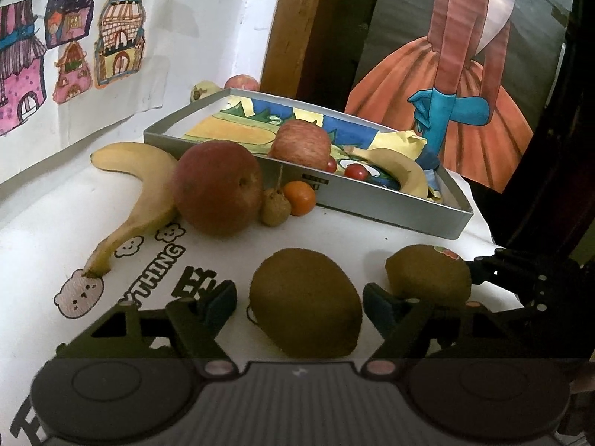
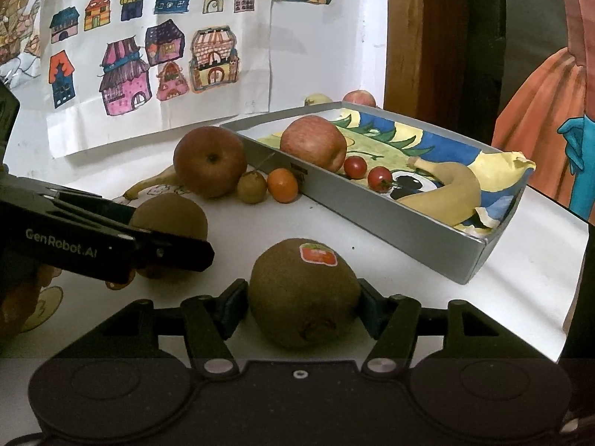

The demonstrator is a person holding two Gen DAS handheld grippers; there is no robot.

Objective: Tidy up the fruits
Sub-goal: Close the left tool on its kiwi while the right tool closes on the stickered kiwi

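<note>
Right wrist: right gripper [image 2: 303,306] clasps stickered kiwi [image 2: 303,293] on white tabletop [image 2: 372,260]; left gripper [image 1: 299,303] gapes.

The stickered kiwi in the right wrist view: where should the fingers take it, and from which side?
Grip the stickered kiwi across its narrower middle, coming in level from the near side, as the right gripper does. It lies on its side on the table, sticker up, one finger on each flank. The gap looks small on both sides; contact is unclear.

- I'm seeing a grey tray [image 2: 390,219] lined with a blue, yellow and green drawing
- brown kiwi [image 2: 303,293] has a red sticker [image 2: 318,253]
- white tablecloth [image 1: 48,230] with black lettering and cartoon bears
</note>
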